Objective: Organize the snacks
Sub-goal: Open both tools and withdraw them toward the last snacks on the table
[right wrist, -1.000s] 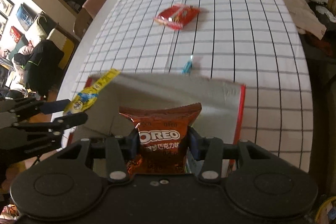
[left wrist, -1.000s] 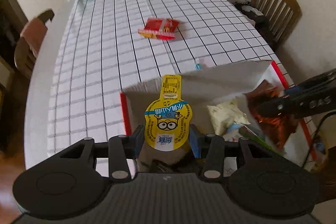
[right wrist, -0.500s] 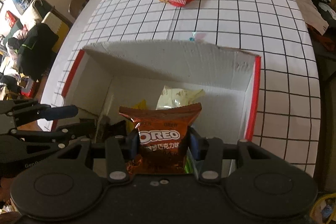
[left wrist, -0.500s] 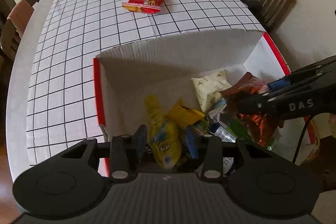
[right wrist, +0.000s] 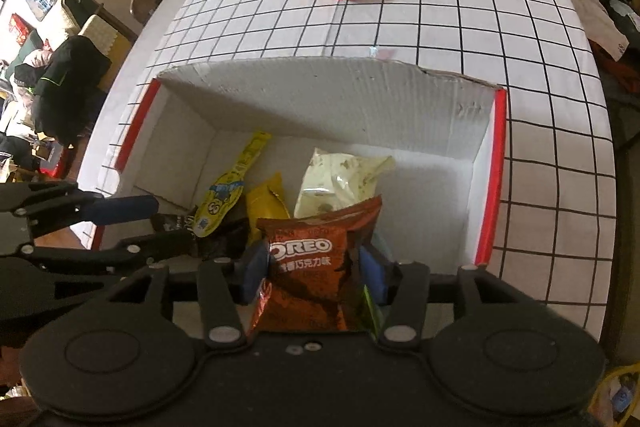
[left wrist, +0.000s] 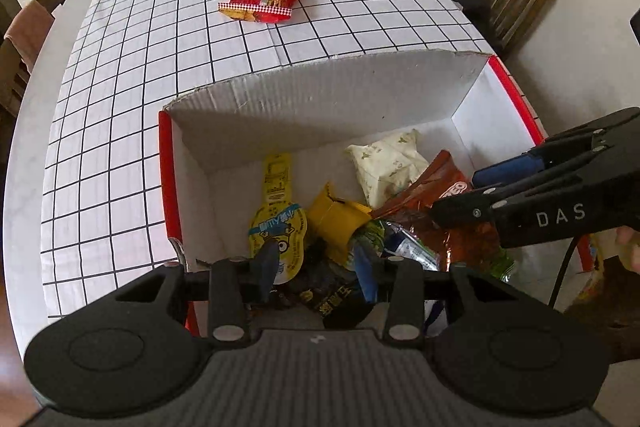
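Yellow pouch (left wrist: 278, 227) now lying in box (left wrist: 168, 163), left gripper (left wrist: 316, 263) spread; right gripper (right wrist: 312, 267) pinching light, crinkly Oreo bag (right wrist: 308, 267) mid-body.

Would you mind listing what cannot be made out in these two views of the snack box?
- Left wrist view: the dark packet is partly hidden behind the left hand-held gripper.
- Right wrist view: the Oreo packet covers the box floor behind it; the right hand-held gripper hides its lower edge.
- Both views: the small print on the red packet is illegible.
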`<move>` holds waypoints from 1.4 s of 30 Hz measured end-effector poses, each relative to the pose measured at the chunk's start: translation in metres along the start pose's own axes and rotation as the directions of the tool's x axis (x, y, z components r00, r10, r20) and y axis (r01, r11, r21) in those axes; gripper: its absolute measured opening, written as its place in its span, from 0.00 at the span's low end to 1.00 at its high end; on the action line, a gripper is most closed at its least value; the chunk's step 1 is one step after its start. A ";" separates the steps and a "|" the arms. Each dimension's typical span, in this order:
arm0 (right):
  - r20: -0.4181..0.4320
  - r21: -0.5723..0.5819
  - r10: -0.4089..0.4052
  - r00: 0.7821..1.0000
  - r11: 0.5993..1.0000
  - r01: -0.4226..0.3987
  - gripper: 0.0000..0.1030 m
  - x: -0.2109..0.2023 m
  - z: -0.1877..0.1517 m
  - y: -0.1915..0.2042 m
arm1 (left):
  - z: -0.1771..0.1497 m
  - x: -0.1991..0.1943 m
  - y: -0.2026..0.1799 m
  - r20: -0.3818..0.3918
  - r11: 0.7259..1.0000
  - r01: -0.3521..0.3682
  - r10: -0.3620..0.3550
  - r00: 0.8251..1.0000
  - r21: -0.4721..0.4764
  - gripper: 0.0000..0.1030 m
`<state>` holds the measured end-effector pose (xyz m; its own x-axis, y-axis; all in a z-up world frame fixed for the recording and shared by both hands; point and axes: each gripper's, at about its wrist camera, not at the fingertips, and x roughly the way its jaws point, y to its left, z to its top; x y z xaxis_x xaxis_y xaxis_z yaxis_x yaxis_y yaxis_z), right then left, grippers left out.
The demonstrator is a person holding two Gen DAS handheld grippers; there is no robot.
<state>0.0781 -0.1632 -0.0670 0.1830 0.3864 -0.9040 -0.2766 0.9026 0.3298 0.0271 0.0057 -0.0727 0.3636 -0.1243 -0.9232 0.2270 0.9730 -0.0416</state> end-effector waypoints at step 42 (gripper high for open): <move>0.173 0.034 -0.100 0.980 0.995 0.095 0.91 -0.056 0.101 -0.007 | 0.128 -0.059 0.042 0.295 0.994 -0.110 0.098 0.951 0.026 0.82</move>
<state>0.1651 -0.1720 0.0087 0.3704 0.3217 -0.8714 -0.2257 0.9412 0.2515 0.1307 0.0289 0.0291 0.6340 -0.0801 -0.7691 0.2089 0.9754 0.0706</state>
